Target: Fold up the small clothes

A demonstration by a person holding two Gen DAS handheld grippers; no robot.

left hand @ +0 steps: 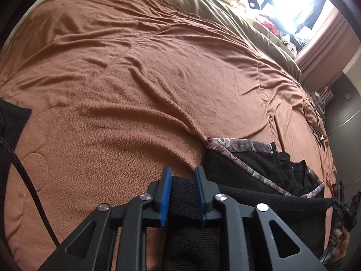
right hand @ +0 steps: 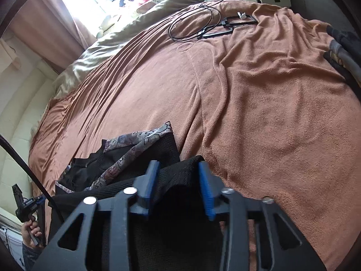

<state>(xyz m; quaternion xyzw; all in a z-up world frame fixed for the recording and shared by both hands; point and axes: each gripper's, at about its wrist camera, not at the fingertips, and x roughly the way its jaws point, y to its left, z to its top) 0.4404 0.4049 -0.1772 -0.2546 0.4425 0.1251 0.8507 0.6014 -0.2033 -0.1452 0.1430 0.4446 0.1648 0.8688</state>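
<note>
Both wrist cameras are looking steeply down along their fingers, close over the orange blanket [left hand: 135, 79] — each catching the same black garment [right hand: 171, 176] from opposite ends.

A black knit garment [left hand: 259, 169] carries a floral band in grey, mauve and cream along its edges. It lies on a rust-orange fleece blanket [left hand: 135, 79]. Beyond that lies an olive-green duvet [left hand: 225, 15]. Each black gripper has blue pads [right hand: 206, 192]. A thin black cable [right hand: 194, 22] loops on the blanket. The curtains [right hand: 45, 22] are dusty pink.
</note>
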